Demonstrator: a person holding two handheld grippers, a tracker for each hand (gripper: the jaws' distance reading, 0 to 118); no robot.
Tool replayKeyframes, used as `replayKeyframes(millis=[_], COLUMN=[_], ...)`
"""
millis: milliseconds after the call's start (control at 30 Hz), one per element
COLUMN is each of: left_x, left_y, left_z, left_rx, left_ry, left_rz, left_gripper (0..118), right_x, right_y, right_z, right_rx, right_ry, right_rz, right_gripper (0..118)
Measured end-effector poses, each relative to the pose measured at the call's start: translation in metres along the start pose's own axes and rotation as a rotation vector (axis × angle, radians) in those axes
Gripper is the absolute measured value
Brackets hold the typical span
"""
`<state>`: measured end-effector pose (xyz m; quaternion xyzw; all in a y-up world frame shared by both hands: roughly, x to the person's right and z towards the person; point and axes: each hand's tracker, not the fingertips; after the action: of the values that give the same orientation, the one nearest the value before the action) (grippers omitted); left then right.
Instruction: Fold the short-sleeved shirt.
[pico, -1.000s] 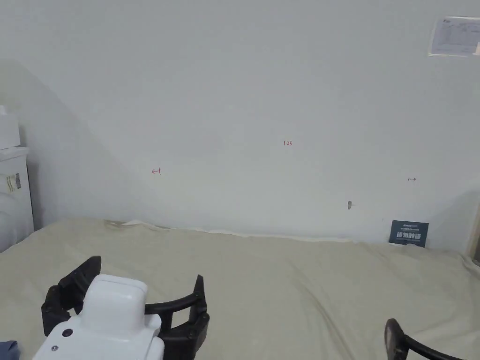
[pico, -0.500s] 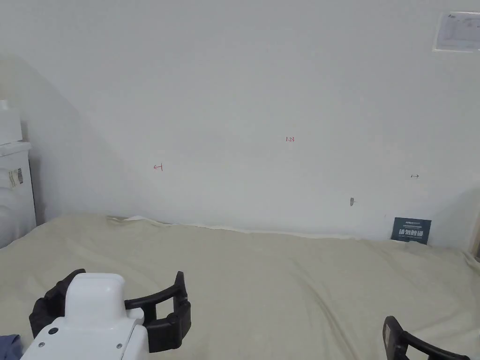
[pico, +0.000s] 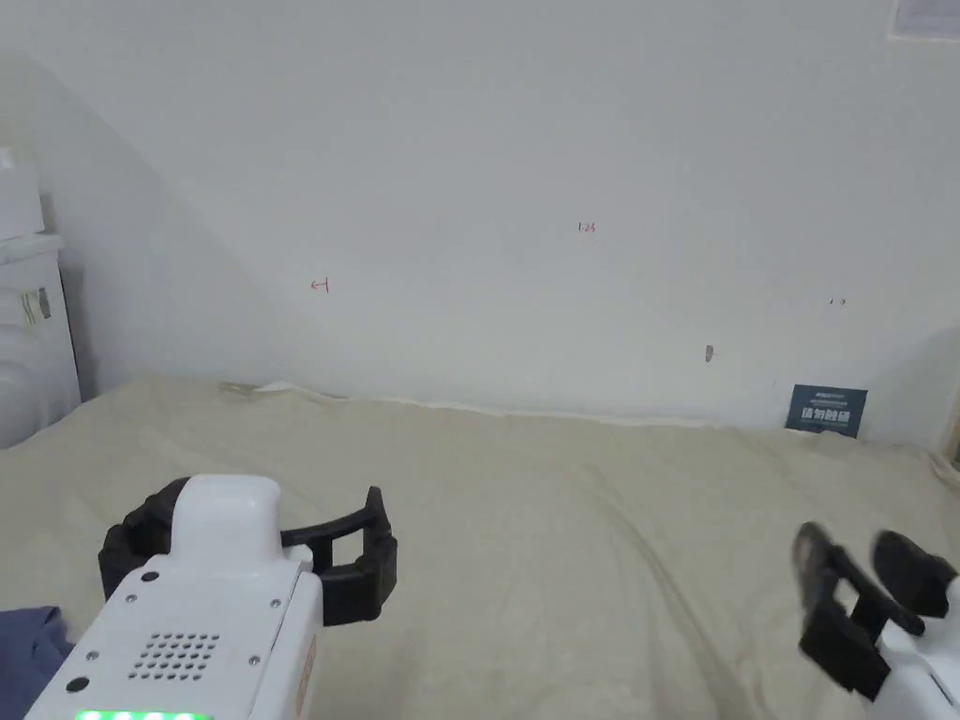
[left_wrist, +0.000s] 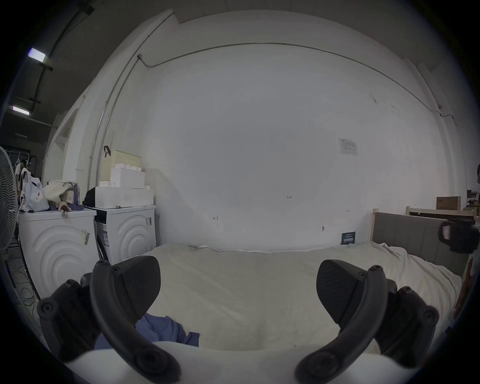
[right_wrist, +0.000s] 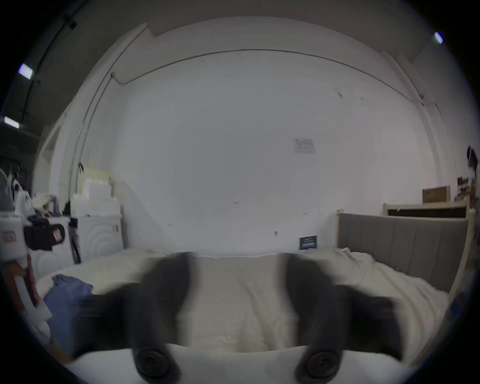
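Observation:
The short-sleeved shirt (pico: 28, 647) is a crumpled blue heap at the near left edge of the bed. It also lies below the left jaw in the left gripper view (left_wrist: 166, 330) and at the left in the right gripper view (right_wrist: 67, 288). My left gripper (pico: 262, 520) hovers over the sheet just right of the shirt, jaws wide open and empty (left_wrist: 239, 275). My right gripper (pico: 858, 562) is at the lower right over bare sheet, far from the shirt. Its jaws are blurred by motion but stand apart with nothing between them (right_wrist: 236, 275).
A beige sheet (pico: 562, 525) covers the bed, which runs up to a white wall. Two white washing machines (left_wrist: 78, 249) stand left of the bed. A grey headboard (right_wrist: 400, 246) closes its right end. A small dark card (pico: 825, 411) leans on the wall.
The head camera has tilted down. My right gripper has come up into view, both jaws now showing. My left gripper stays at the lower left, still open.

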<state>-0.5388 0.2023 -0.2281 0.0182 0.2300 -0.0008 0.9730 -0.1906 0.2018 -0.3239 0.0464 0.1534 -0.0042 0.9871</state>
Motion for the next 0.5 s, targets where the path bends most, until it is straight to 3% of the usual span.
replayKeyframes(millis=[33,67,133,167,200,233,267,300,333,367,400,433,467,500], left_x=[0.001,0.001,0.001,0.003,0.004,0.005,0.005,0.002,0.0,-0.002,-0.002,-0.005,-0.005,-0.004], left_y=[-0.001,-0.001,0.0,0.001,0.001,0.001,0.002,0.006,0.008,0.011,0.013,0.004,0.002,0.002], left_z=[-0.002,-0.002,-0.003,-0.004,-0.004,-0.003,-0.004,-0.004,-0.007,-0.012,-0.014,-0.022,-0.025,-0.029], left_rx=[-0.012,-0.014,-0.028,-0.042,-0.028,-0.007,-0.009,-0.012,-0.025,-0.071,-0.101,-0.094,-0.092,-0.103], left_ry=[0.003,-0.009,-0.022,-0.043,-0.024,-0.021,-0.016,0.056,0.002,-0.035,-0.057,-0.043,-0.037,-0.041], left_rz=[-0.02,-0.022,-0.008,-0.008,-0.012,-0.018,-0.025,-0.027,0.038,0.034,0.028,0.032,0.04,0.04], left_gripper=[118,118,117,115,98,46,0,0,0,0,0,0,0,0], right_x=[-0.003,-0.001,0.007,0.008,0.005,0.0,-0.001,-0.002,0.001,0.003,0.004,0.004,0.003,0.005], right_y=[0.0,-0.002,-0.003,-0.003,-0.004,-0.001,-0.002,-0.002,-0.004,-0.006,-0.005,-0.005,-0.005,-0.005], right_z=[-0.004,-0.004,-0.006,-0.008,-0.008,-0.006,-0.007,-0.008,-0.01,-0.012,-0.012,-0.011,-0.012,-0.014], right_rx=[-0.024,0.013,0.006,-0.003,0.002,0.0,-0.012,-0.016,-0.02,-0.039,-0.066,-0.065,-0.085,-0.088], right_ry=[-0.048,-0.059,0.049,0.027,0.01,-0.008,-0.021,-0.022,-0.016,-0.006,0.012,-0.005,-0.063,-0.054], right_rz=[0.044,0.048,-0.069,-0.072,-0.063,-0.047,-0.032,-0.033,-0.039,-0.051,-0.064,-0.065,-0.085,-0.066], right_gripper=[0,0,0,0,0,2,13,38,54,50,15,0,0,0])
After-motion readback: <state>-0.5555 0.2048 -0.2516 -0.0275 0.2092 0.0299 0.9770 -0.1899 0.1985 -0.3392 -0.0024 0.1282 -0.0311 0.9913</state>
